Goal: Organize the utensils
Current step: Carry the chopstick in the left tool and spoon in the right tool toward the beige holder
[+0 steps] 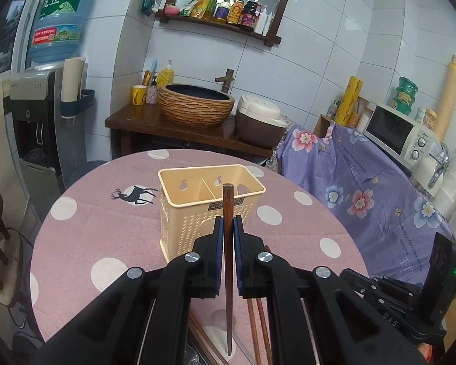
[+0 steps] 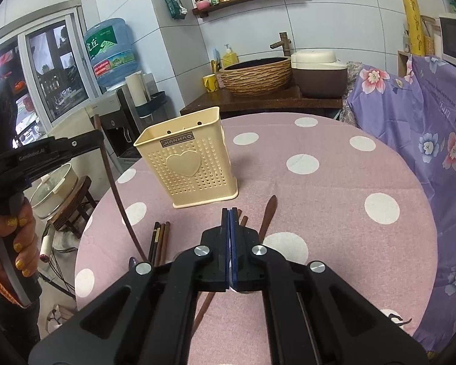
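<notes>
My left gripper point(image 1: 227, 223) is shut on a dark wooden chopstick point(image 1: 227, 210) and holds it upright above the table, in front of the cream utensil holder point(image 1: 194, 213). The holder has two compartments and looks empty. In the right wrist view the left gripper point(image 2: 98, 138) holds that chopstick point(image 2: 115, 188) to the left of the holder point(image 2: 188, 164). My right gripper point(image 2: 229, 213) is shut and empty, low over the table. Several chopsticks point(image 2: 159, 240) and a wooden spoon point(image 2: 267, 217) lie on the cloth around it.
The round table point(image 2: 334, 206) has a pink polka-dot cloth. A sofa with a purple floral cover point(image 2: 434, 140) is to the right. A wooden counter with a basin point(image 1: 196, 103) and rice cooker point(image 1: 260, 120) stands behind. A water dispenser point(image 1: 38, 127) is at the left.
</notes>
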The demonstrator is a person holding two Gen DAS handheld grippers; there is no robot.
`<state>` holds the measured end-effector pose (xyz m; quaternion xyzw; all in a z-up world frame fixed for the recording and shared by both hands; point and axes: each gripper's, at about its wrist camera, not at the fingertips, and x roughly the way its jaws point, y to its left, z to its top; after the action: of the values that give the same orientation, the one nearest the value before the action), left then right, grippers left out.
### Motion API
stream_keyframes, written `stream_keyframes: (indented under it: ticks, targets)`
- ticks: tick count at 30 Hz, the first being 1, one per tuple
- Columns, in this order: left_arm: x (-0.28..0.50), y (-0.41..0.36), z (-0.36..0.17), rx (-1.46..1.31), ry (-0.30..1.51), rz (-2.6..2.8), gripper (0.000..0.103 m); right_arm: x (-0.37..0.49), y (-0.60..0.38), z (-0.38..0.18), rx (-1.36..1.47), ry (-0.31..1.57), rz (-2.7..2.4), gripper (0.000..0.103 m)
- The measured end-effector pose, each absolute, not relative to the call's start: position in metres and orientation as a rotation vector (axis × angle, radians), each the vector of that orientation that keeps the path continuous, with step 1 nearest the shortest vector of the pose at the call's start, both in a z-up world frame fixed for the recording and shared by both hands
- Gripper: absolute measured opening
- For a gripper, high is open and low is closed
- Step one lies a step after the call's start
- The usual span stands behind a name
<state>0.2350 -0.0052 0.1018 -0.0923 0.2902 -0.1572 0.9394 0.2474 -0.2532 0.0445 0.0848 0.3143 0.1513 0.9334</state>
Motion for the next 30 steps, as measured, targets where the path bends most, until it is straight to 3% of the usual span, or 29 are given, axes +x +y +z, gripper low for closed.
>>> stream_keyframes:
  ticks: [3, 5, 6, 7, 13, 17, 22, 30]
  targets:
    - [0.237, -0.003, 0.098, -0.202, 0.604, -0.325, 0.008, 0.268, -0.255, 0.031, 0.168, 0.683, 0.272, 0.005]
    - [0.237, -0.002, 0.098, -0.208, 0.606, -0.329, 0.008, 0.286, -0.261, 0.021, 0.192, 0.712, 0.237, 0.03]
    - [0.237, -0.002, 0.098, -0.207, 0.604, -0.329, 0.008, 0.298, -0.263, 0.013, 0.206, 0.739, 0.22, 0.056]
    - [0.237, -0.002, 0.099, -0.205, 0.602, -0.33, 0.008, 0.306, -0.264, 0.006, 0.212, 0.755, 0.205, 0.059]
    - [0.235, -0.007, 0.102, -0.189, 0.588, -0.339, 0.008, 0.357, -0.249, -0.03, 0.212, 0.88, 0.139, 0.039]
    - [0.235, -0.008, 0.101, -0.187, 0.585, -0.342, 0.008, 0.381, -0.235, -0.047, 0.179, 0.926, 0.096, 0.038]
    - [0.236, -0.008, 0.099, -0.184, 0.59, -0.343, 0.008, 0.398, -0.223, -0.063, 0.139, 0.984, 0.056, 0.027]
    - [0.238, -0.005, 0.096, -0.192, 0.595, -0.338, 0.008, 0.41, -0.214, -0.068, 0.108, 0.993, 0.047, 0.026]
